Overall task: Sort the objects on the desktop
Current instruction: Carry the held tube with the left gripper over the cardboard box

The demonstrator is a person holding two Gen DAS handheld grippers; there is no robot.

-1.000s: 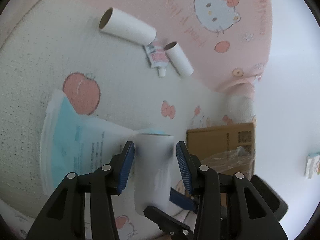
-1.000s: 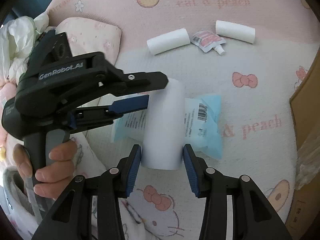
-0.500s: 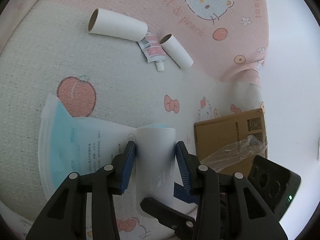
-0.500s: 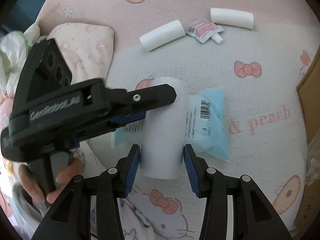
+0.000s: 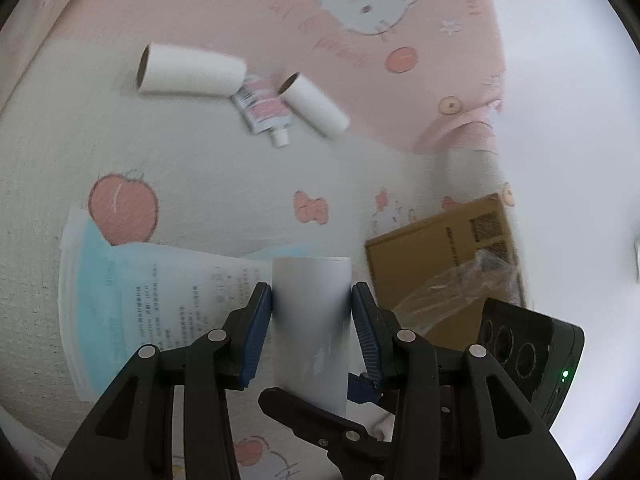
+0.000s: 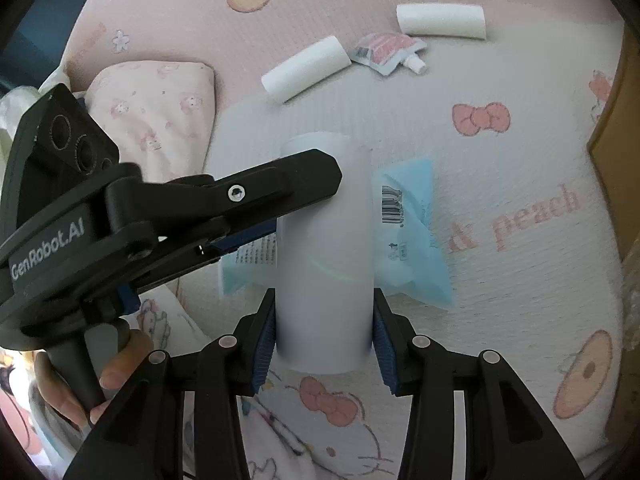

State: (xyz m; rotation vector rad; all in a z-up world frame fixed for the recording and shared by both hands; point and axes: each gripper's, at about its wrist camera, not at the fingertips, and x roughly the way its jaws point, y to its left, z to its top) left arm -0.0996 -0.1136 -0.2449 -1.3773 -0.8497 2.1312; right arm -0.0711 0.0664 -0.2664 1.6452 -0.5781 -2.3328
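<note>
A plain white paper tube (image 6: 325, 256), smooth and unprinted, fills the lower middle of both wrist views; both pairs of tongs grip it at once, above a white blanket (image 5: 208, 176) printed with peaches and bows. In the right wrist view the right gripper (image 6: 324, 332) has its blue pads pressed against the near end of the tube, one on each side, while the left gripper (image 6: 280, 204) reaches in from the left of the frame and clamps the far end, its black upper finger lying across the tube's top edge. A hand (image 6: 100, 380) grasps that gripper's handle at the lower left. In the left wrist view the left gripper (image 5: 311, 320) likewise shows its pads tight on the tube's sides, and a black finger of the right gripper (image 5: 320, 420) crosses beneath at the bottom centre. The tube looks slightly blurred, a faint sheen showing on its wall. Under it lies a light blue packet (image 5: 132, 300) with small print and a barcode. Towards the upper part of the left wrist frame two more white tubes (image 5: 192, 70) (image 5: 314, 106) lie on the bedding with a small pink and white squeeze pouch (image 5: 264, 108) between them. A brown cardboard box (image 5: 440, 256) with crinkled clear plastic sits at the right.
</note>
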